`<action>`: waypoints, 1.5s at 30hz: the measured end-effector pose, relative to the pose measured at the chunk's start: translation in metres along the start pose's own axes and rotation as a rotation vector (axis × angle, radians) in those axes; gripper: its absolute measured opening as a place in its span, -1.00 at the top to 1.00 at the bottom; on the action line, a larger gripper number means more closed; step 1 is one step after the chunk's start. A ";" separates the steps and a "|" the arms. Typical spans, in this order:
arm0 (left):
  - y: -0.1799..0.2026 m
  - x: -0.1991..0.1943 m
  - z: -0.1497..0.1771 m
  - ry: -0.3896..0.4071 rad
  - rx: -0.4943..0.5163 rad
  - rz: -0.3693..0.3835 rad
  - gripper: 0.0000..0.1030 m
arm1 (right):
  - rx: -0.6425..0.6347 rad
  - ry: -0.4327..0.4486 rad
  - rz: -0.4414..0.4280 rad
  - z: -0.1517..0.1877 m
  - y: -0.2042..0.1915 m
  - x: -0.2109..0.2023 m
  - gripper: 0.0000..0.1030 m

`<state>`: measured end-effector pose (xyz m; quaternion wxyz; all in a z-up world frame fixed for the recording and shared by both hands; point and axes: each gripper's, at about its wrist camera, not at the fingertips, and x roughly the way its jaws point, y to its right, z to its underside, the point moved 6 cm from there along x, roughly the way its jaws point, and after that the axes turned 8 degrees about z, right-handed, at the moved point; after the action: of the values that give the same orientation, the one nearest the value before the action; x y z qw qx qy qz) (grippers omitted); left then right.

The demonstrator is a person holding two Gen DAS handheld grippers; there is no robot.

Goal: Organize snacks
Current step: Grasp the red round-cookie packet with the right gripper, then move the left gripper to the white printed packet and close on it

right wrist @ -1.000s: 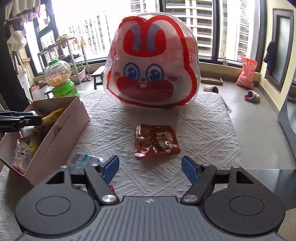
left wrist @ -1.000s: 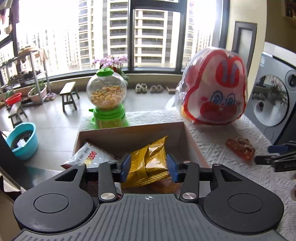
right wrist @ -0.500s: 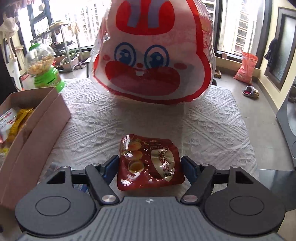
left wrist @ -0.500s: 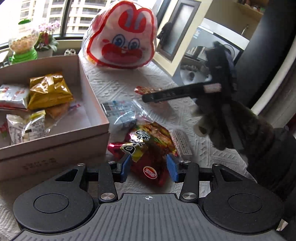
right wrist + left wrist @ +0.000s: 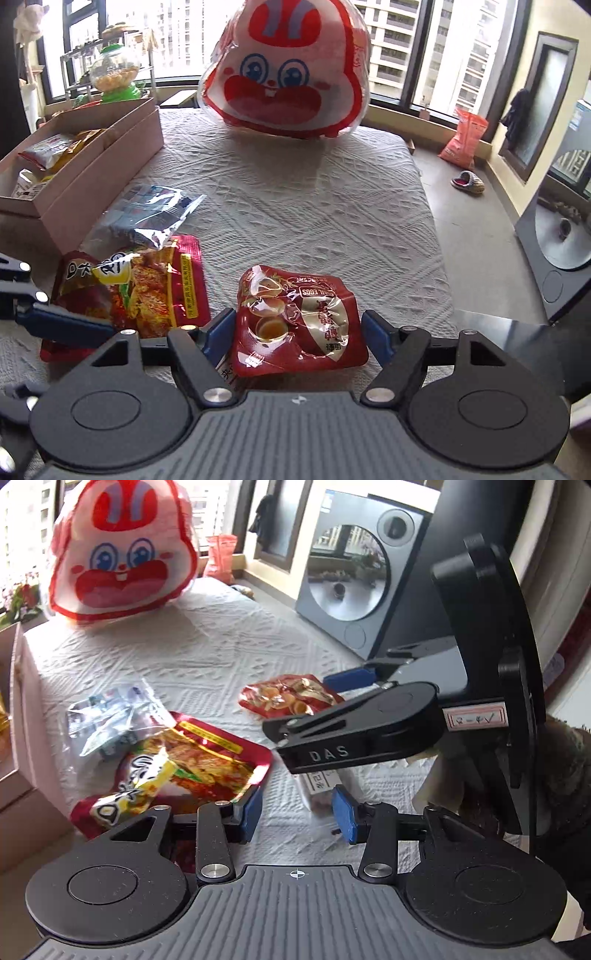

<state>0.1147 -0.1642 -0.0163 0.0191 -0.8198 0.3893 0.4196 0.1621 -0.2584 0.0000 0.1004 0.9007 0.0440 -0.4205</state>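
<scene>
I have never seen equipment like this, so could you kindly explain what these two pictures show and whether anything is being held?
These are no robot arms: a person carries a two-finger gripper in each hand, each with a camera looking along its blue-padded fingers. In the left camera's view, the left gripper is open over the white textured tablecloth, beside the large red noodle packet. In the right camera's view, the right gripper is open around the small red quail-egg pouch, not yet squeezing it. A clear blue-printed bag lies nearby, and the pink cardboard box already holds snacks. Behind stands a rabbit-face bag.
</scene>
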 end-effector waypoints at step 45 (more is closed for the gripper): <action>-0.040 -0.083 0.063 -0.013 -0.050 -0.049 0.60 | -0.190 0.024 -0.253 0.009 -0.114 -0.051 -0.14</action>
<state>0.0697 -0.0619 -0.0103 0.0116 -0.8265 0.3583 0.4341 0.1038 -0.1488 0.0173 0.1308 0.8793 0.1981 -0.4128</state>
